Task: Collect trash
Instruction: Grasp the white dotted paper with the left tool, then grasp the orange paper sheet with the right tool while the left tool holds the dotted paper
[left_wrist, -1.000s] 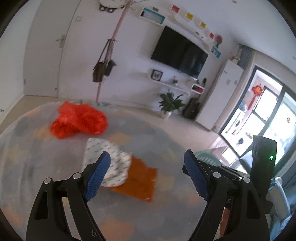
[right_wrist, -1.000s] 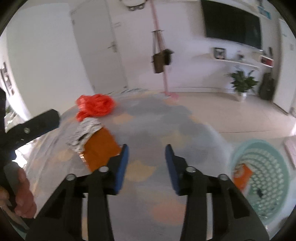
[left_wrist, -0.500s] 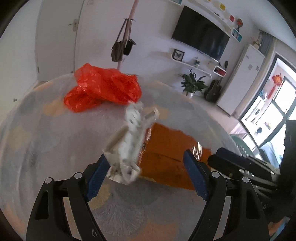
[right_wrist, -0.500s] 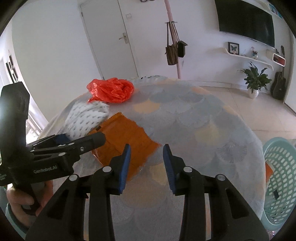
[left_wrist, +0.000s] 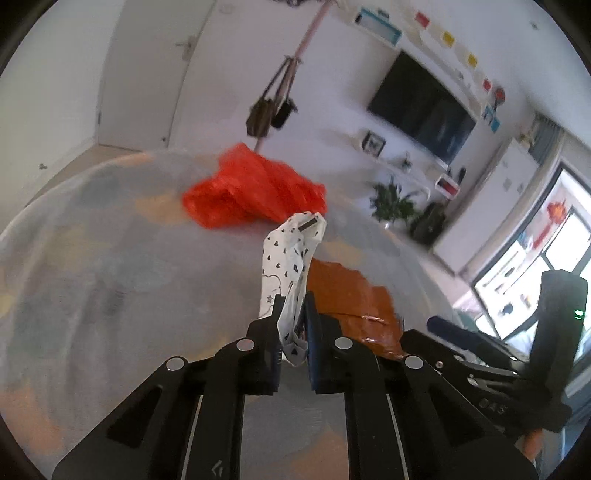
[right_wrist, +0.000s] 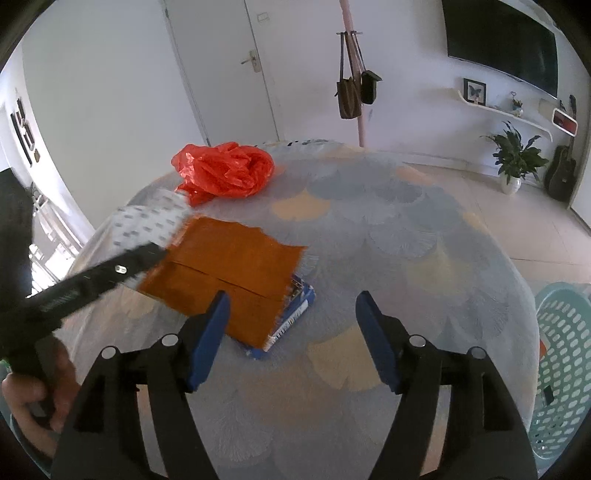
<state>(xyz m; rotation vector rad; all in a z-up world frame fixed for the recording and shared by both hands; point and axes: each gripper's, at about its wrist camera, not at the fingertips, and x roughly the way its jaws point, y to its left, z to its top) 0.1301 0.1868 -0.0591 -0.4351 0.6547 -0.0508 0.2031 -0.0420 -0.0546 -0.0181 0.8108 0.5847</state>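
Note:
My left gripper (left_wrist: 292, 300) is closing its jaws on a white wrapper with black hearts (left_wrist: 291, 251); the pads pinch its lower end and the rest stands up above the fingers. In the right wrist view that wrapper (right_wrist: 147, 221) shows blurred at the left gripper's (right_wrist: 157, 253) tip. A flat orange packet (right_wrist: 229, 273) with a blue underside lies on the round table (right_wrist: 406, 258). My right gripper (right_wrist: 292, 297) hovers over the packet's near corner, its jaws opening and its pads touching nothing. A crumpled red plastic bag (right_wrist: 225, 173) lies further back.
A teal laundry-style basket (right_wrist: 565, 354) stands on the floor off the table's right edge, with an orange item inside. A person's hand (right_wrist: 33, 398) holds the left gripper. A coat stand with bags (right_wrist: 354, 92), a door and a plant stand beyond the table.
The left gripper came down onto the white wrapper and shut on it, lifting its end. The right gripper moved nearer the orange packet and spread its jaws wide.

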